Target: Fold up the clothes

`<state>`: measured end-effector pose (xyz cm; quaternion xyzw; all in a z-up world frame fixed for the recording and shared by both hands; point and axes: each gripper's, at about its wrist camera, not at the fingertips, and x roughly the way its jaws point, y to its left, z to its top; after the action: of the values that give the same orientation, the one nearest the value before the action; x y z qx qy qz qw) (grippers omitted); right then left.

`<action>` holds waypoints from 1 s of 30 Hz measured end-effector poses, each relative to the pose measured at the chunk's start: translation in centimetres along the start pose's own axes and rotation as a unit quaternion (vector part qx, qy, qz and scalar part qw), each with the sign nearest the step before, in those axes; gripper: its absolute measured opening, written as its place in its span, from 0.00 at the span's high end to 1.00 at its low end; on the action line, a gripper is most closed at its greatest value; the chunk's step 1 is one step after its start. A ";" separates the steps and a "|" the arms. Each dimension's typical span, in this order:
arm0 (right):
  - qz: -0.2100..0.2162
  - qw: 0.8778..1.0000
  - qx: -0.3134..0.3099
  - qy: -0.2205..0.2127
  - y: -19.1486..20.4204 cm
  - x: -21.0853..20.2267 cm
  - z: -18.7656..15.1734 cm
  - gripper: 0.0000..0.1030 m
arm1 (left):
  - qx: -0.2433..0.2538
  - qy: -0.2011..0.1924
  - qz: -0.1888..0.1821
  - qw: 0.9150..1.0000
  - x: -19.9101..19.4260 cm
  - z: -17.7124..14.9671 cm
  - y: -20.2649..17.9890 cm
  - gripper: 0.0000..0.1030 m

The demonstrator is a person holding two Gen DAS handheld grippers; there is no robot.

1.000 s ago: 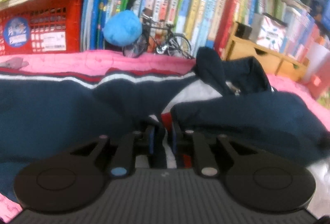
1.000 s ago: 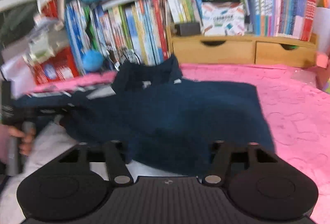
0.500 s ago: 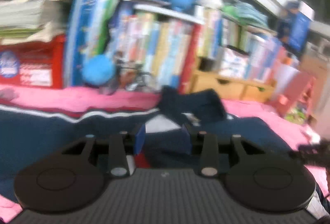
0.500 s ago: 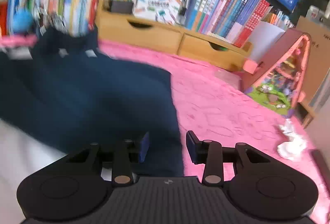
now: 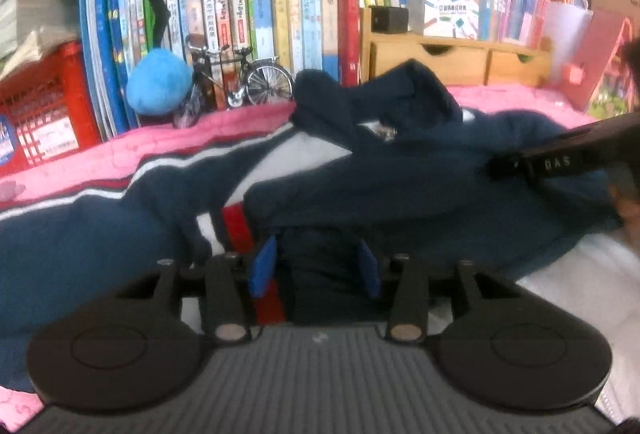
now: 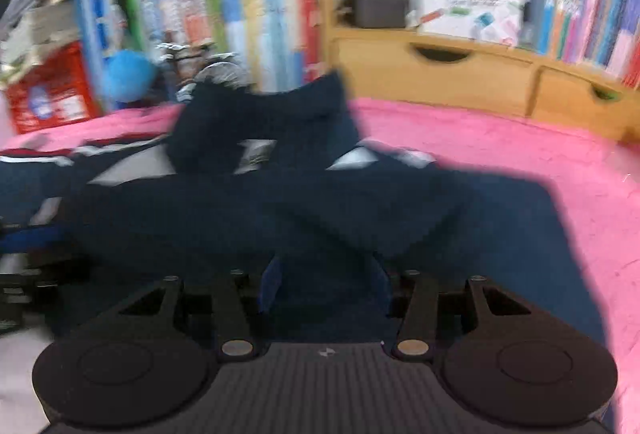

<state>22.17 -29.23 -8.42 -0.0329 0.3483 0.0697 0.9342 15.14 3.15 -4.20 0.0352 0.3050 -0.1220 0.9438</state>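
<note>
A navy jacket [image 5: 400, 170] with white and red stripes lies on a pink bed cover [image 5: 168, 138], its right side folded over the middle and its collar raised at the back. My left gripper [image 5: 316, 266] is open, its blue pads low over the navy cloth. The right gripper's black body [image 5: 576, 154] reaches in from the right above the jacket. In the right wrist view the jacket [image 6: 320, 202] fills the middle. My right gripper [image 6: 324, 286] is open, pads just above the dark cloth.
Shelves of books [image 5: 280, 2] line the back. A red crate [image 5: 44, 106], a blue plush ball [image 5: 158, 80] and a model bicycle [image 5: 240, 78] stand at the bed's far edge. Wooden drawers [image 6: 460, 74] sit at back right. White fabric [image 5: 580, 274] lies at lower right.
Left gripper was shut on the cloth a second ago and has opened wide. Right gripper swung back left over the jacket. The right half of the jacket now lies over the middle.
</note>
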 end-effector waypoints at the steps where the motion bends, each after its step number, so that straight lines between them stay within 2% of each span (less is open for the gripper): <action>1: -0.015 1.000 0.004 0.000 -1.3 0.3 0.2 0.54 | -0.004 0.000 -0.003 1.000 0.0 0.0 0.1 0.57; 3: -0.039 0.999 0.038 0.002 -5.3 1.2 0.7 0.52 | -0.004 0.000 -0.005 1.000 0.0 0.1 0.0 0.57; 6: -0.109 0.992 0.066 0.014 -10.5 2.0 1.5 0.53 | 0.003 0.003 -0.006 1.000 0.1 0.1 -0.3 0.52; 7: -0.151 0.986 0.067 0.019 -11.5 1.9 1.5 0.49 | 0.004 0.004 -0.007 1.000 0.1 0.1 -0.3 0.50; 8: -0.195 0.979 0.053 0.021 -11.9 1.5 1.5 0.50 | 0.004 0.005 -0.009 1.000 0.1 0.0 -0.4 0.48; 10: -0.228 0.973 0.026 0.004 -12.2 -0.7 0.8 0.51 | 0.004 0.005 -0.015 1.000 0.1 0.0 -0.3 0.44; 11: -0.215 0.976 0.028 -0.008 -12.3 -2.2 0.3 0.51 | 0.003 0.005 -0.018 1.000 0.1 0.0 -0.3 0.42; 15: -0.104 0.992 0.055 -0.042 -11.5 -8.1 -2.4 0.50 | -0.001 0.005 -0.025 1.000 0.1 0.0 -0.2 0.40; 17: -0.050 0.996 0.057 -0.039 -10.3 -10.0 -3.9 0.50 | -0.006 0.004 -0.031 0.999 0.1 0.0 0.0 0.37; 19: -0.026 0.998 0.046 -0.021 -9.4 -10.5 -5.2 0.51 | -0.020 0.001 -0.045 0.999 0.1 0.0 0.4 0.34; 23: -0.093 0.995 0.032 0.025 -9.7 -10.1 -7.3 0.51 | -0.053 -0.008 -0.058 0.997 -0.3 0.1 1.2 0.34; 25: -0.135 0.989 0.048 0.023 -10.5 -10.6 -7.2 0.52 | -0.064 -0.018 -0.053 0.996 -1.3 0.3 1.3 0.34; 27: -0.157 0.987 0.031 0.006 -9.9 -11.8 -6.6 0.53 | -0.073 -0.042 -0.053 0.995 -2.5 0.6 1.5 0.33; 30: -0.103 0.994 0.034 -0.021 -8.8 -13.1 -5.3 0.53 | -0.112 -0.052 -0.054 0.991 -2.9 1.0 2.5 0.32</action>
<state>10.31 -39.93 -3.75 -0.0355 0.3256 -0.0385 0.9441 14.07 6.08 -1.67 -0.0933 0.2690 -0.1392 0.9484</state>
